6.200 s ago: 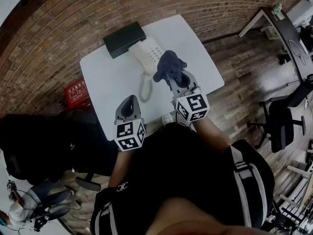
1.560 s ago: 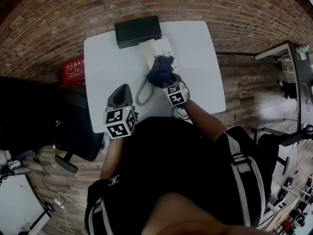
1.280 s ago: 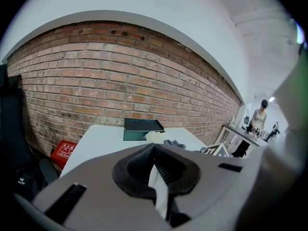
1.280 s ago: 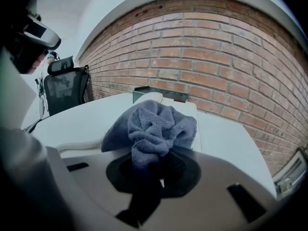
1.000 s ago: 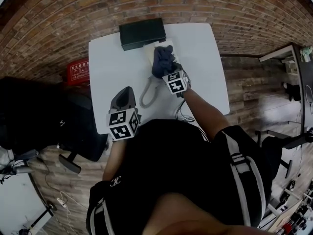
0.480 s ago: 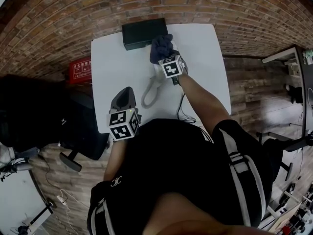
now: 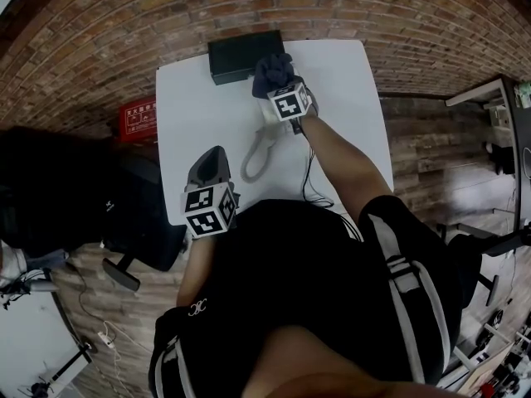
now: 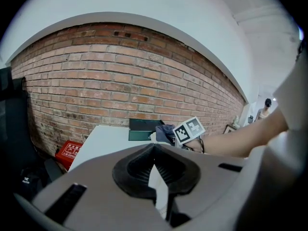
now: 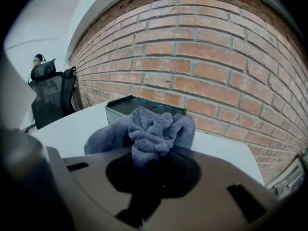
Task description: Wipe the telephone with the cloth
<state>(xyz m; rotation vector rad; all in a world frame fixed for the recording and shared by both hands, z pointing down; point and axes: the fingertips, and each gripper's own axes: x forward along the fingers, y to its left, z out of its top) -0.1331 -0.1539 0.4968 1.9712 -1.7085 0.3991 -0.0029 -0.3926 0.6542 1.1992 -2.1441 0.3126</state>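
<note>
The left tool (image 7: 207, 160) hangs over the table's (image 7: 191, 106) near edge, jaws all but pressed together on nothing. Farther out, the right tool (image 7: 282, 89) pinches the bunched cloth (image 9: 149, 126), which sits on the far end of the telephone (image 7: 267, 116), just short of the box (image 7: 243, 55). Wiping well likely calls for light, even pressure and short strokes clear of the cord (image 7: 255, 152).
</note>
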